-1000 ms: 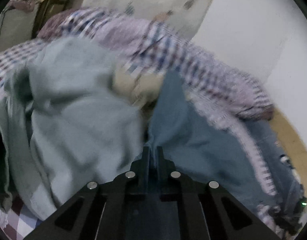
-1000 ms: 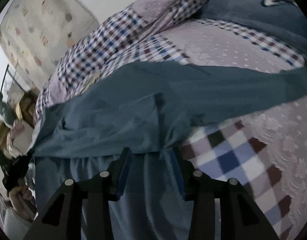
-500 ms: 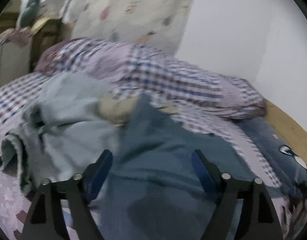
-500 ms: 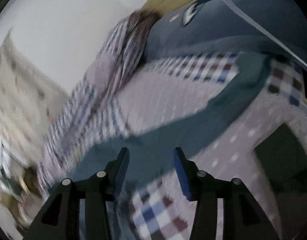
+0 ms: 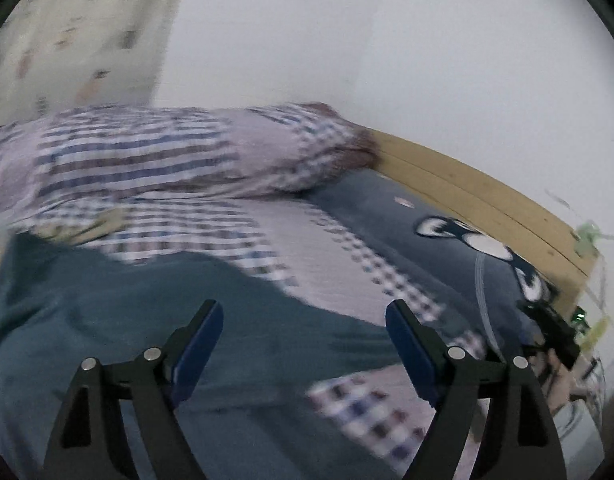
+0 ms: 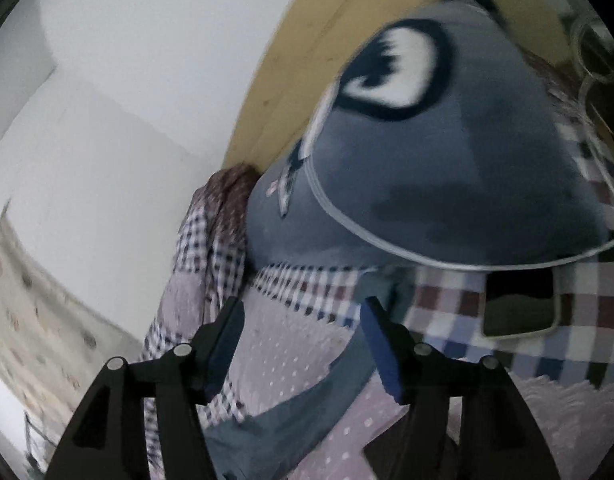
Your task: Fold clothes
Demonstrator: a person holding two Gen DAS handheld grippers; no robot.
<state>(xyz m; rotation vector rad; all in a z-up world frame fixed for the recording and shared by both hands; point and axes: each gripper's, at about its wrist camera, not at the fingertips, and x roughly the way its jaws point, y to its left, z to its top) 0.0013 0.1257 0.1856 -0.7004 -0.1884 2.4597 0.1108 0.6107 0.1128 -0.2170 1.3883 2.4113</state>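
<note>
While the teal garment (image 5: 155, 320) lies flat on the bed (image 5: 331, 264), left tongs (image 5: 303, 316) gape empty and right tongs (image 6: 303, 312) are opening, gripping nothing.

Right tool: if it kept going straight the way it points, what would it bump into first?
Probably the checked bedspread just ahead of the right tool, whose jaws are opening with nothing gripped. Beyond it sits the grey pillow. Depth is hard to judge.

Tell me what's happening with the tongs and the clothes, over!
Left tongs open, nothing held. Right tongs opening, nothing gripped. Teal garment lying spread on checked bedspread. Grey cartoon-eye pillow just beyond; nothing blocking.
</note>
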